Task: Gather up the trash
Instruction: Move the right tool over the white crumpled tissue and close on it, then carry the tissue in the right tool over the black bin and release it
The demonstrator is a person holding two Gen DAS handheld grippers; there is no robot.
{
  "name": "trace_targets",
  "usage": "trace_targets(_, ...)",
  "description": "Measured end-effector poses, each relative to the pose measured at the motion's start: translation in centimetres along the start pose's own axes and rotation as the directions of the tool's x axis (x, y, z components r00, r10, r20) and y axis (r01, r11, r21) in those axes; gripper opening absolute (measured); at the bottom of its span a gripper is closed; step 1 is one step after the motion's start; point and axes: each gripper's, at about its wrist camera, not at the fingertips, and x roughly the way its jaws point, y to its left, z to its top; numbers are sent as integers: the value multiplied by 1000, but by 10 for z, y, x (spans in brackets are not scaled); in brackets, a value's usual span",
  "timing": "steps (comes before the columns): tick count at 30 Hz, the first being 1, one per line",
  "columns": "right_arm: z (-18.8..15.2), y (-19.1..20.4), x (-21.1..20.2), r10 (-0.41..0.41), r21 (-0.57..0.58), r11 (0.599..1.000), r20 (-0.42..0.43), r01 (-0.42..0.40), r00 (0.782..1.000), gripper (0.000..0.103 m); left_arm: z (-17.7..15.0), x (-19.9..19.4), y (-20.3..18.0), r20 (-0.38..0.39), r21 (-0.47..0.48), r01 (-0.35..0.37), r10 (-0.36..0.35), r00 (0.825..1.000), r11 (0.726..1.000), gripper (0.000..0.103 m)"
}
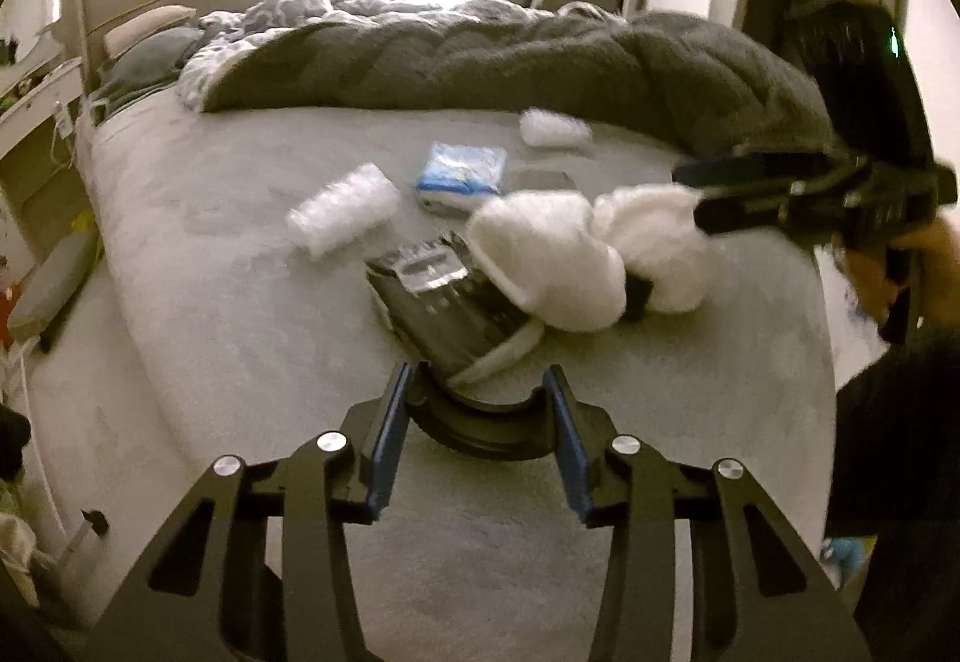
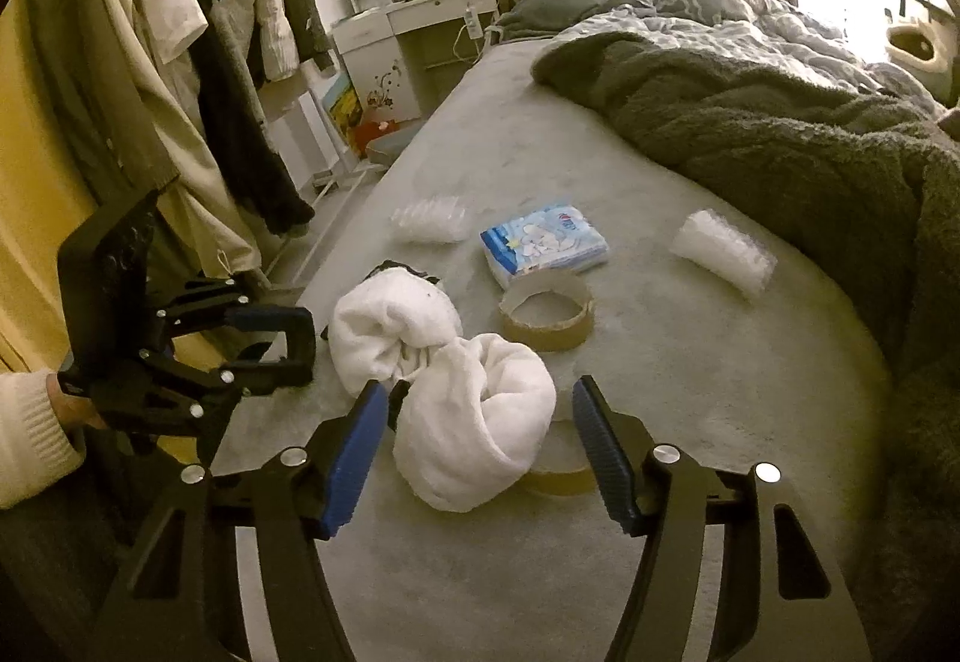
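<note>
Both tools agape: left tool (image 1: 477, 437) holds a black ring (image 1: 480, 419) unclamped; right tool (image 2: 480, 446) straddles the towel (image 2: 474, 416), likely snagging it instead of trash.

My pads (image 2: 351, 458) are blue on black arms; the towel (image 2: 468, 422) is white, the tissue pack (image 2: 543, 239) blue and white, the tape rings (image 2: 546, 311) tan, the bubble wrap (image 2: 723, 251) clear-white, the sheet (image 2: 690, 392) pale grey, the blanket (image 2: 780, 122) dark grey, the duvet (image 2: 720, 11) grey-patterned
</note>
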Motion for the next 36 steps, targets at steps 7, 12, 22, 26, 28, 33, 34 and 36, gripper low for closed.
trace_targets(7, 2, 2, 13, -25, 8, 1000, -48, 26, 999, 25, 8, -20, 7, 59, -56, -12, 15, 998, 998, 47)
trace_targets(12, 9, 8, 4, -63, -11, 998, -8, 63, 998, 21, 9, -27, 11, 70, -74, -83, 88, 994, 994, 48)
trace_targets(22, 36, 22, -8, -137, 8, 991, 137, 137, 981, 21, 2, -43, 36, 72, -165, -162, 176, 982, 973, 48)
trace_targets(26, 49, 38, -3, -156, 3, 987, 194, 158, 969, 21, -11, -48, 52, 41, -207, -222, 236, 971, 953, 48)
trace_targets(28, 53, 47, 2, -151, 2, 988, 205, 154, 967, 21, -20, -49, 64, 13, -245, -249, 260, 966, 937, 48)
trace_targets(33, 63, 75, 20, -109, -12, 993, 209, 114, 972, 21, -44, -47, 92, -69, -316, -313, 307, 949, 896, 48)
trace_targets(34, 66, 80, 25, -101, -18, 994, 207, 107, 973, 21, -48, -46, 95, -83, -323, -322, 312, 946, 890, 48)
trace_targets(36, 68, 94, 34, -82, -38, 995, 194, 92, 978, 21, -59, -45, 103, -114, -339, -346, 327, 938, 875, 48)
